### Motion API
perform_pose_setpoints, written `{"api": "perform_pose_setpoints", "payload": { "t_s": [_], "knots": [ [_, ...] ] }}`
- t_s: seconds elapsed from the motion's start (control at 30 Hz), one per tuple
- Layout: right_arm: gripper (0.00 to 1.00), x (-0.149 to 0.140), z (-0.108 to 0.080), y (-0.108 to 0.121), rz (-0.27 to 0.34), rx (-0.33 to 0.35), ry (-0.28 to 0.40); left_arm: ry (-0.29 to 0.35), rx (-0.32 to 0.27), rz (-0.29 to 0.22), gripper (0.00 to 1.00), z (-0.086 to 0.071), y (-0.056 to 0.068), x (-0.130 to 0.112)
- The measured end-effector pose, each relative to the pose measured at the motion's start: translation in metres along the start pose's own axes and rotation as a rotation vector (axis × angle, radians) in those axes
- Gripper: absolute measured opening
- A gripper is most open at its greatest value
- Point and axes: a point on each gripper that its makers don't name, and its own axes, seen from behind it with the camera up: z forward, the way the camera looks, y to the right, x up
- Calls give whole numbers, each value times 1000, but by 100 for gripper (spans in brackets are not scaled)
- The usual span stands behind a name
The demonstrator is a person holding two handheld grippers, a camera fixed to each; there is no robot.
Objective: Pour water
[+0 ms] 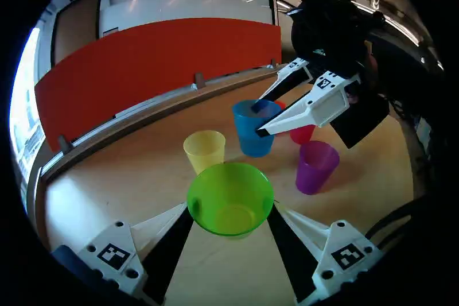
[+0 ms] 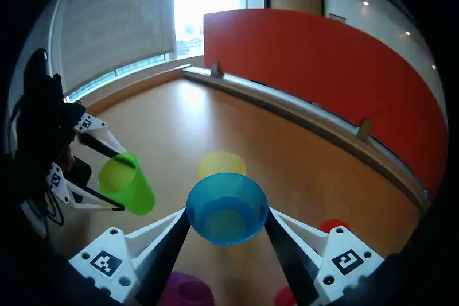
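**Plastic in both grips, pour not yet begun**

Left gripper [image 1: 229, 211] is clenched on the green cup [image 1: 230, 198]. Right gripper [image 2: 226, 221] is clenched on the blue cup [image 2: 226, 207]. Both cups are roughly upright and apart at the wooden table [image 1: 132, 185]. A yellow cup [image 1: 203, 150], purple cup [image 1: 315, 165] and red cup [image 1: 302, 134] stand unheld nearby. No stream is visible, and whether either held cup contains water cannot be told. Grasping looks finished; bringing the rims together, tipping and setting down appear to remain.
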Motion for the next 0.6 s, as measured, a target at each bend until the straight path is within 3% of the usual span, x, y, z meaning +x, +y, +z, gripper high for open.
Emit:
{"api": "perform_pose_setpoints", "payload": {
  "t_s": [0.6],
  "knots": [
    [91, 52, -91, -22, -26, -77, 344, 144, 16, -1, 85, -51, 29, 58]
  ]
}}
